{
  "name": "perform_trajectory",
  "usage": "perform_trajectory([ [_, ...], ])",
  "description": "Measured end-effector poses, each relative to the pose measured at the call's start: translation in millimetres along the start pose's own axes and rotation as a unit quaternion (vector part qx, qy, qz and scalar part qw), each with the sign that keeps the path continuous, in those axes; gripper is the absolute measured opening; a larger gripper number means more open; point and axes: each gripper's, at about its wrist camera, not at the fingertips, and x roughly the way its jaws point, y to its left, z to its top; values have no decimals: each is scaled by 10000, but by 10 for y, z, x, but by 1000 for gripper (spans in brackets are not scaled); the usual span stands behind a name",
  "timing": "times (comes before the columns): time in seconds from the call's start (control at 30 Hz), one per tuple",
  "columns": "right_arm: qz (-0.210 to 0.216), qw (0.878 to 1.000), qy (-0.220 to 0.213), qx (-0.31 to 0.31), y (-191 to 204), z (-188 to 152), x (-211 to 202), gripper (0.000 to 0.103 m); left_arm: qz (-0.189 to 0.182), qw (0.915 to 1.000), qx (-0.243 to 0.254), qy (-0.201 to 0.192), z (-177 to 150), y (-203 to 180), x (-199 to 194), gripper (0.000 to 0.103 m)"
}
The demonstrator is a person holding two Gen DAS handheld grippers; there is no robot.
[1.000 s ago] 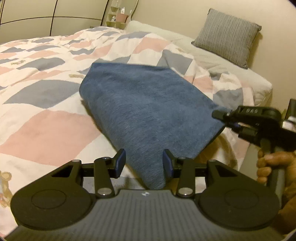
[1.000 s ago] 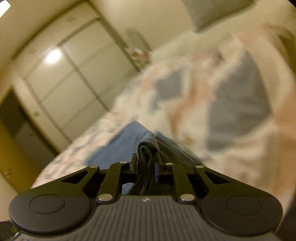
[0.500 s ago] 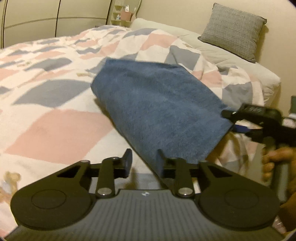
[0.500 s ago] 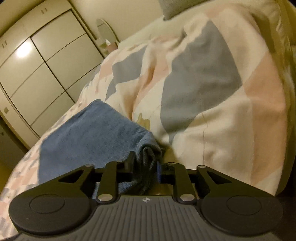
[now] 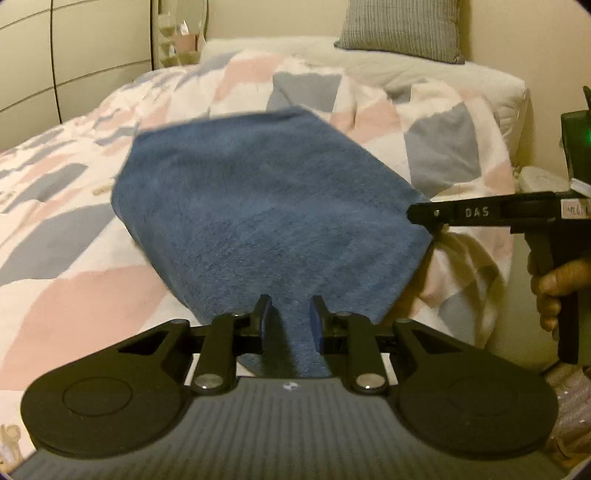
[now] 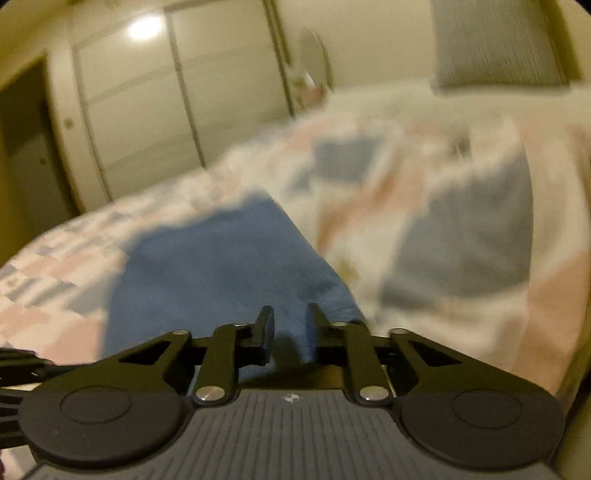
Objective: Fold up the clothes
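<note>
A folded blue terry towel [image 5: 266,206] is laid along the patchwork-quilted bed [image 5: 74,295], its near corners pinched by the left hand-held gripper [image 5: 287,321] and right hand-held gripper [image 6: 287,332]; a grey cushion [image 5: 402,29] is seen at the head edge.

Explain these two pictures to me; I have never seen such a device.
There is no robot: a person holds a two-finger tool in each hand, each with a camera looking along its fingers. One picture comes from the left tool, the other from the right tool; the black parts at the bottom are the tool itself. A blue towel lies on a patterned quilt, with a grey pillow behind. Each tool pinches a corner of the towel, its jaws having just closed on it. The left view also shows the hand holding the right tool.
</note>
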Motion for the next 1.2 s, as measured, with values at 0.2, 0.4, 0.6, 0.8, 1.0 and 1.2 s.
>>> perform_trajectory([
  [0.2,280,9987,359,240,-71,377,-54,10,184,9984,-300,-451,281,338,-197,19],
  [0.4,582,9977,-87,-323,297,771,302,19,661,9948,-695,-329,595,805,135,18],
  [0.6,345,9969,139,-695,413,882,939,15,918,9925,-801,-72,847,1106,643,18],
  [0.8,239,9967,692,-355,186,868,1396,8,1190,9904,-596,370,846,1100,1081,18],
  [1.0,347,9972,650,-130,89,893,1351,12,1306,9892,-583,310,847,978,766,18],
  [1.2,562,9965,-1,619,28,789,495,55,756,9941,-771,54,637,616,114,18],
])
